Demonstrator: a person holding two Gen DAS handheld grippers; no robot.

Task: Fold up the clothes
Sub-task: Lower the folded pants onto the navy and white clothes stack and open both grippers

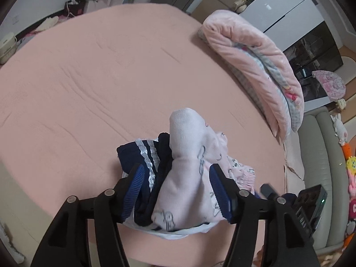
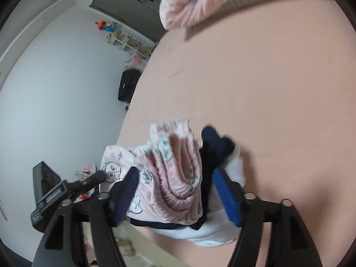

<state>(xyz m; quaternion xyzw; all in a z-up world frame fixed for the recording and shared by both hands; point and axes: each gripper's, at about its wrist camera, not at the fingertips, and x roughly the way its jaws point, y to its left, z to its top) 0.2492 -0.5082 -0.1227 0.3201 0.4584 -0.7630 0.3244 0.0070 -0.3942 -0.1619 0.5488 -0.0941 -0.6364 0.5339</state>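
A: Where does the bundle of clothes (image 1: 178,178) sit against your left gripper (image 1: 175,191)?

B: Right between its blue pads (image 1: 133,191). You have the fingers closed in on the pile from both sides, pinching a pale pink printed garment (image 1: 189,155) and a navy piece with white lace stripes (image 1: 144,155), with white fabric (image 1: 175,233) under them.

A: And your right gripper (image 2: 178,195)?

B: Same bundle (image 2: 178,178), from the other end. Its pads (image 2: 227,198) squeeze the ribbed pink folds (image 2: 178,178), the navy cloth (image 2: 213,146) and the white layer (image 2: 233,169).

A: Where is all this relative to the pink bed sheet (image 1: 89,77)?

B: At the sheet's near edge, close to you; whether the pile rests on it or is lifted just off, I can't tell. The rolled pink quilt (image 1: 255,66) lies along the far side of the sheet, well apart from the bundle
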